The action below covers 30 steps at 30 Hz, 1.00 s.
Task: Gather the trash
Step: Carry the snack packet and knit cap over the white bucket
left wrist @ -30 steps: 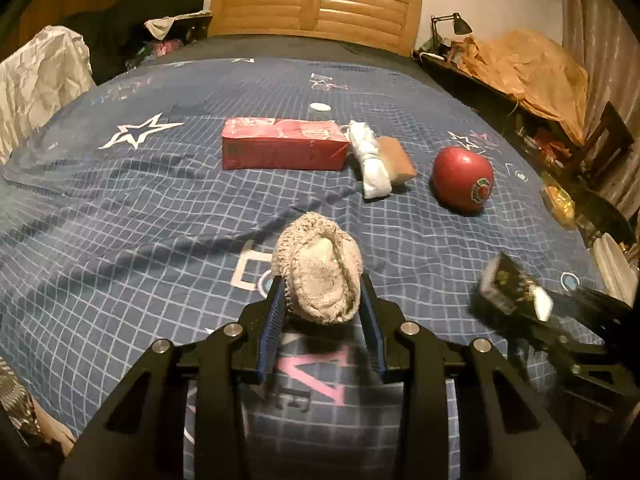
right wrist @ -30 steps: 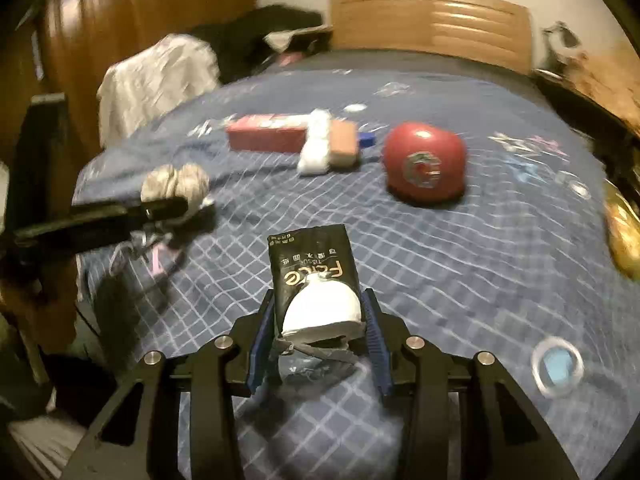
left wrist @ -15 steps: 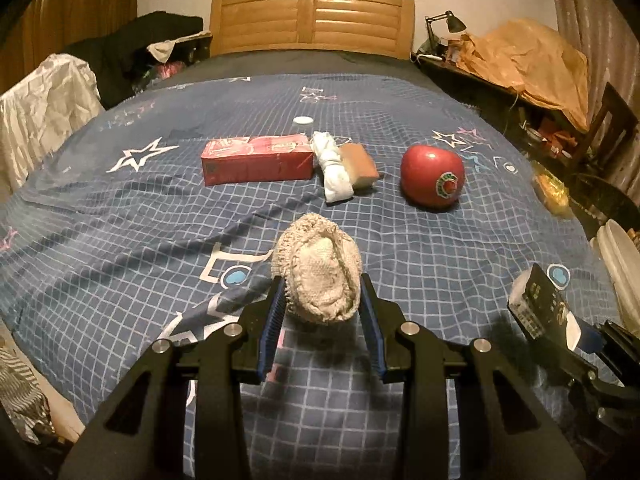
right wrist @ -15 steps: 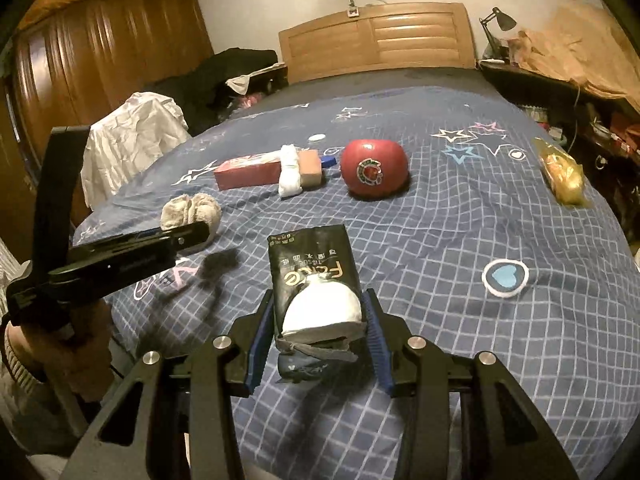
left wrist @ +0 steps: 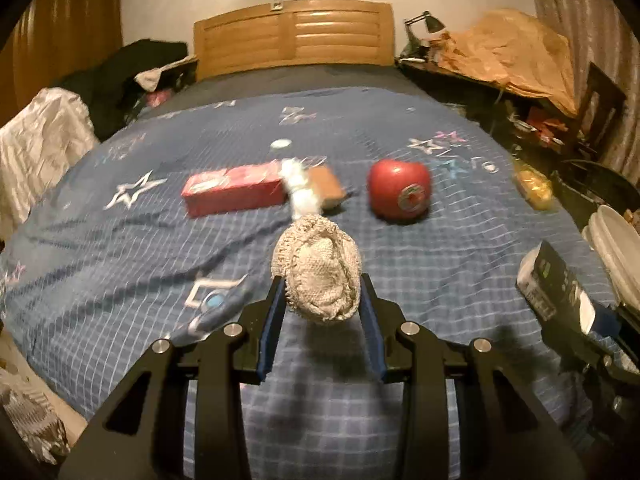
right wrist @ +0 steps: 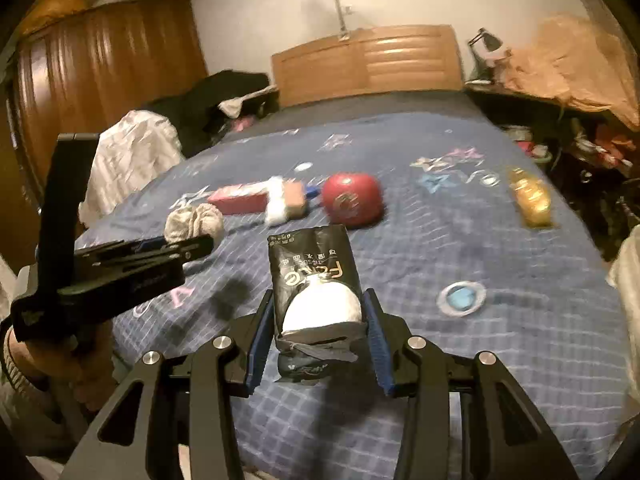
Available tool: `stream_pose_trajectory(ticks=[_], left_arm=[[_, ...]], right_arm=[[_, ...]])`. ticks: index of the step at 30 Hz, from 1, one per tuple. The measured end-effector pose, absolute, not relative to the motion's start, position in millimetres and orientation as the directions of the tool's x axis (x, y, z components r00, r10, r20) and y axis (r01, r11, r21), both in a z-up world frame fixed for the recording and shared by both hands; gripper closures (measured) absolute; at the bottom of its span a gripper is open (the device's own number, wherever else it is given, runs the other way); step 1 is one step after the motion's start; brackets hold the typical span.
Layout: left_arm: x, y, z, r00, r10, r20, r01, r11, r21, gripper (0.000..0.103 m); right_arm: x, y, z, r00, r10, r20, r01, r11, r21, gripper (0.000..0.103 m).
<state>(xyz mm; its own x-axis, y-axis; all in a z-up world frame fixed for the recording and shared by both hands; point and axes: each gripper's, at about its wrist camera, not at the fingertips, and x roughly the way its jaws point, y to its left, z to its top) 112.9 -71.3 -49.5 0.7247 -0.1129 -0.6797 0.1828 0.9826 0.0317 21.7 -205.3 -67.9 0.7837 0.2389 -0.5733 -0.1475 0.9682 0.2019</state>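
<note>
left gripper [left wrist: 320, 300] clamped on knitted wad [left wrist: 318, 270], lifted off bed [left wrist: 120, 248] nearer than red box [left wrist: 234, 190], likely for carrying away | right gripper [right wrist: 320, 324] clamped on black tissue pack [right wrist: 314, 276], nearer than the box | right view alone showed hand [right wrist: 44, 356], wardrobe [right wrist: 108, 68]

My left wrist camera sits behind the left hand-held gripper [left wrist: 320, 304], above the foot of the bed [left wrist: 120, 248], angled down toward the headboard [left wrist: 292, 36]. My right wrist camera sits likewise behind the right hand-held gripper [right wrist: 318, 320], facing the same way from further right, with the left unit at its left edge. Both views share the red box [left wrist: 232, 190], the red ball [left wrist: 400, 192] and the headboard.
</note>
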Motion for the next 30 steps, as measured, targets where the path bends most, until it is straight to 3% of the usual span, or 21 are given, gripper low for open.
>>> stream_pose_trajectory(ticks=[14,30], left_arm=[[121,-233,-18,0.711,-0.288,-0.642,0.446,0.890,0.094,0.068],[93,-455,-16,0.554,-0.520,-0.650,0.757,0.640,0.133,0.068]], right_arm=[[-15,-356,-12,0.864,-0.052,-0.500,0.144,0.979,0.147,0.058],[-96,-568,-11,0.758,-0.340,-0.556,0.494,0.856,0.150,0.058]])
